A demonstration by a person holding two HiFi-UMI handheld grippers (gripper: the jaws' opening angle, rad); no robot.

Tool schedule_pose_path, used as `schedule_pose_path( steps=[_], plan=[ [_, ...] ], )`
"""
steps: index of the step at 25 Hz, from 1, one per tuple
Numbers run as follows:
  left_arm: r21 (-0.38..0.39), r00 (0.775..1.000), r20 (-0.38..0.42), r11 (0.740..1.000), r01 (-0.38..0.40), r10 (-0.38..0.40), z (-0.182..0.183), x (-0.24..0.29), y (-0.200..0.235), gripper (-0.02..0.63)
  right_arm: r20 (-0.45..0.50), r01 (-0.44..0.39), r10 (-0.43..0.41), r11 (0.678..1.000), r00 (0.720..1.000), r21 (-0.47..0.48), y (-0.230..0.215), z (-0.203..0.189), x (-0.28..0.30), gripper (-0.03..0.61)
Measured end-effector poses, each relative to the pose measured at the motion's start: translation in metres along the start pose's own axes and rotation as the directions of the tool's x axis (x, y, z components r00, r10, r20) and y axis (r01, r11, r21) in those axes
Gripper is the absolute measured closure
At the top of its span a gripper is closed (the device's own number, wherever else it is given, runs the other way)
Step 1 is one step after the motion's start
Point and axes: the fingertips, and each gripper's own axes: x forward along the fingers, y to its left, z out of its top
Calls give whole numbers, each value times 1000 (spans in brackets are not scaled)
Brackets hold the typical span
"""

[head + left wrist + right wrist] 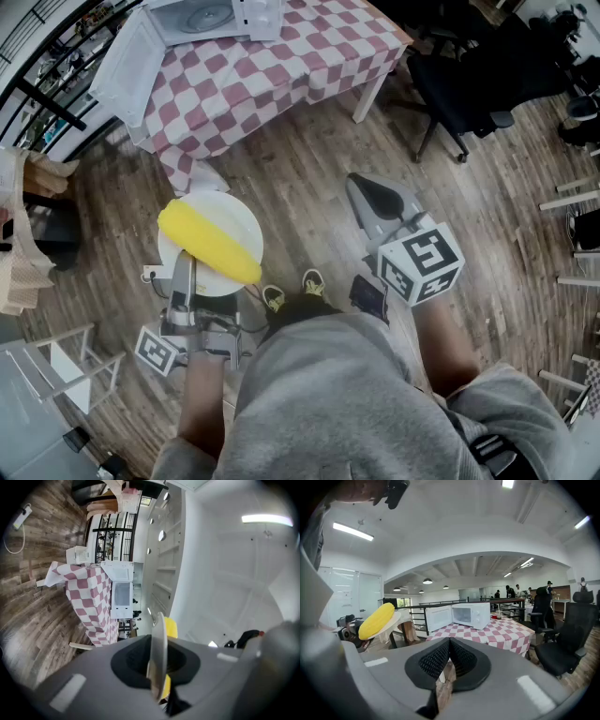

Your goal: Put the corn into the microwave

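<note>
A yellow corn cob lies on a white plate held above the wooden floor. My left gripper is shut on the plate's near rim. In the left gripper view the plate stands edge-on between the jaws, with the corn behind it. My right gripper is to the right of the plate, shut and empty. The white microwave stands on the checked table ahead, its door swung open. The right gripper view shows the corn at the left and the microwave ahead.
A black office chair stands right of the table, and is also at the right of the right gripper view. A white power strip lies on the floor under the plate. Railings and furniture line the left side. People stand far behind the table.
</note>
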Motion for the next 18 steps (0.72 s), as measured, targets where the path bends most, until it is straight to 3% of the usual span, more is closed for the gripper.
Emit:
schedule_pose_path(
  steps=[8, 18],
  plan=[
    [-22, 1000, 7, 999, -24, 25, 26, -19, 12, 584, 27, 16, -16, 1000, 1000, -1, 29, 3, 11, 581],
    [-40, 1000, -11, 999, 4, -5, 46, -25, 9, 584, 43, 30, -31, 999, 999, 22, 50, 13, 12, 581]
  ],
)
